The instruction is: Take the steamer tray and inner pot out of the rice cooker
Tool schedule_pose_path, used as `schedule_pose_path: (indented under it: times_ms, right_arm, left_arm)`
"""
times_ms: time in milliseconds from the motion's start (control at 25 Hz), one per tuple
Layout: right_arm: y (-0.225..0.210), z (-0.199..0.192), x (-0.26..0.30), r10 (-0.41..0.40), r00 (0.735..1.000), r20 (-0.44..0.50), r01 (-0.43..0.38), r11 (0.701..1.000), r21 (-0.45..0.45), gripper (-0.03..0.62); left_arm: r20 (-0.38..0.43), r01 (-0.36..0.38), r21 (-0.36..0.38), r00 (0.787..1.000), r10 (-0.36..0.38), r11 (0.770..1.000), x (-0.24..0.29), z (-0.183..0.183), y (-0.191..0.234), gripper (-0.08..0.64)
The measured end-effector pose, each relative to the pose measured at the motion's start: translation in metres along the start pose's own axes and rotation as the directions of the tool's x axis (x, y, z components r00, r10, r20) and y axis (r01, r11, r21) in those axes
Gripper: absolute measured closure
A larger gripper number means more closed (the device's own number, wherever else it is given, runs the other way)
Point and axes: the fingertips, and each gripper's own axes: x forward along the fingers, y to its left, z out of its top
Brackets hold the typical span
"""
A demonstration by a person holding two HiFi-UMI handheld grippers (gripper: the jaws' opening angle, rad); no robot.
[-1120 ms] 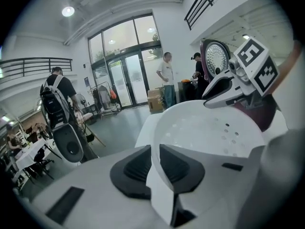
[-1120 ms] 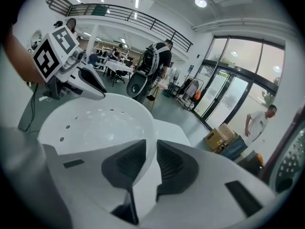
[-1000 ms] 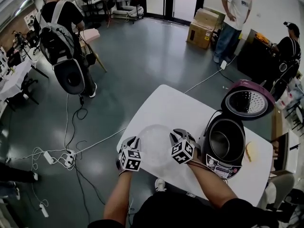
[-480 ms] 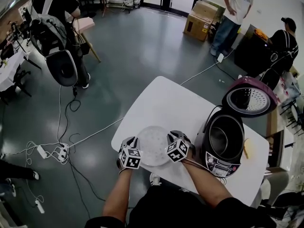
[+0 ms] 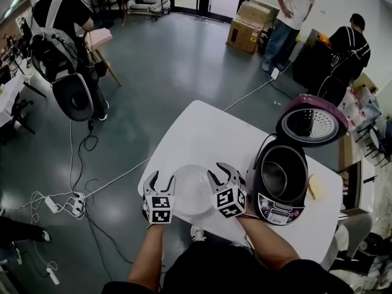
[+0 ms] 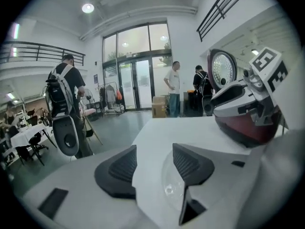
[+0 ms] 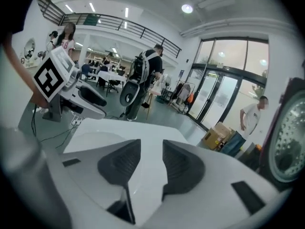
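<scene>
**A:** Since the steamer tray (image 5: 191,188) already lies flat on the worktop (image 5: 208,133), near its front edge and at 9 o'clock of the rice cooker (image 5: 277,210), what matters in this step?

**B:** A clean release. The left gripper (image 5: 160,180) is at the tray's 9 o'clock and the right gripper (image 5: 220,174) at its 3 o'clock. Both have just been opening, so their jaws stand apart with the pads off the rim, grasping nothing. I'd draw each one straight back from the rim, so no pad drags the light tray toward the edge.

**A:** And after that?

**B:** The inner pot (image 5: 283,177) sits in the cooker, with the lid (image 5: 312,124) tipped up at 12 o'clock. I'd judge it wants both grippers on opposite sides of its rim, at 9 and 3 o'clock. Then lift it straight up, clear of the lid.
</scene>
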Motion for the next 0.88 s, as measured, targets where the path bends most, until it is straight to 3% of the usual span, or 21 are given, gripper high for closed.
schedule_pose_path:
  times_ms: [200, 440, 640, 880]
  right_arm:
    - [-0.034, 0.044, -0.064, -0.098, 0.988, 0.121, 0.094, 0.995, 0.037, 0.43]
    - [-0.094, 0.038, -0.143, -0.219, 0.958, 0.184, 0.186, 0.966, 0.178, 0.415]
    - [-0.153, -0.018, -0.205, -0.318, 0.94, 0.119, 0.259, 0.898, 0.355, 0.382]
    - [-0.2, -0.089, -0.258, -0.374, 0.927, 0.008, 0.332, 0.833, 0.443, 0.365]
  left_arm:
    - [0.136, 0.057, -0.021, 0.989, -0.053, 0.998, -0.027, 0.068, -0.015, 0.283]
    - [0.224, 0.202, 0.028, 0.953, -0.203, 0.979, -0.037, 0.137, -0.084, 0.261]
    - [0.204, 0.411, 0.036, 0.889, -0.409, 0.911, -0.023, 0.171, -0.18, 0.221]
    - [0.15, 0.562, 0.061, 0.812, -0.564, 0.825, -0.013, 0.189, -0.273, 0.219]
